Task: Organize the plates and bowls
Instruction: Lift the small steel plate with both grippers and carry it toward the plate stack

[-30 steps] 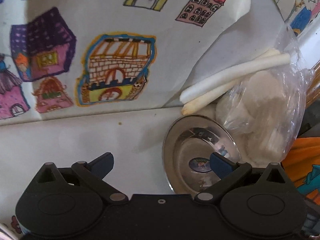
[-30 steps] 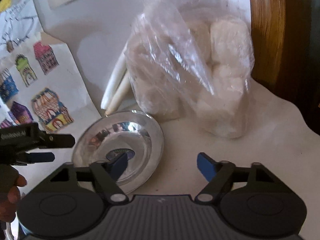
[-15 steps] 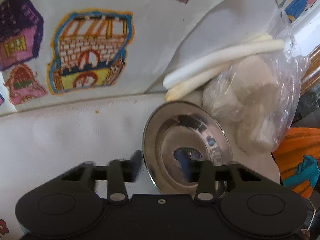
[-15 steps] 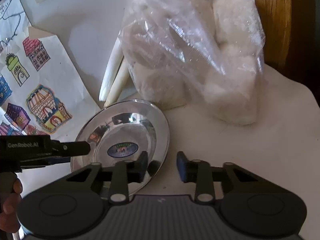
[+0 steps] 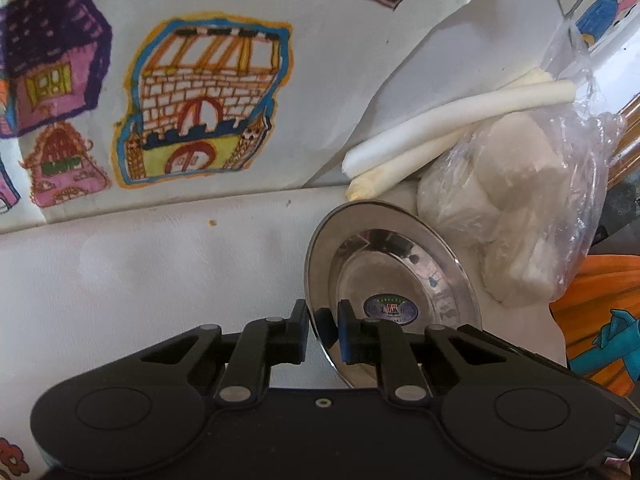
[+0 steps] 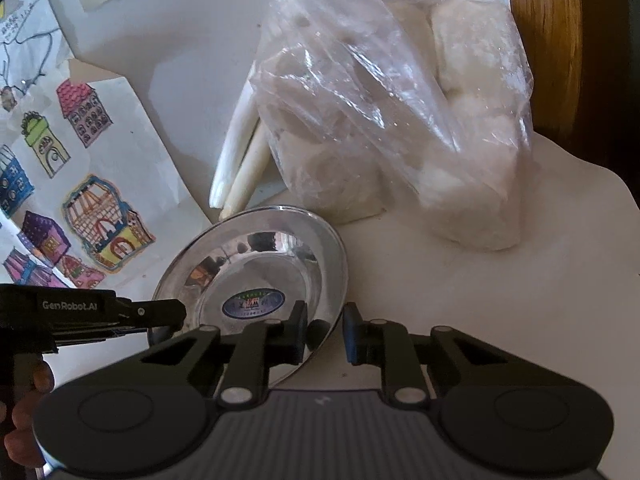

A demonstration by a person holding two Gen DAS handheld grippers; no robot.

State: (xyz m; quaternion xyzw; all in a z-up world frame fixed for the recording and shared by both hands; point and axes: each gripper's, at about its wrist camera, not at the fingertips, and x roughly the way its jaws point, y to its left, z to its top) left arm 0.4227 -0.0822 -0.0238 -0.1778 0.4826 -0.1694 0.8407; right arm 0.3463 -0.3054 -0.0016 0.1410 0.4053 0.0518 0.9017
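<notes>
Plate (image 5: 394,284) lies on the white table (image 5: 140,280) just beside the bag of white lumps (image 6: 400,120); left gripper (image 5: 323,330) and right gripper (image 6: 325,332) are each closing on opposite rims, so the two-handed pickup is underway; next, a level lift.

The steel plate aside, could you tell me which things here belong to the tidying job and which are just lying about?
Job: steel plate; left gripper and right gripper, both closing on its rim.

Lying about: bag of white lumps; two white sticks; children's drawings.
</notes>
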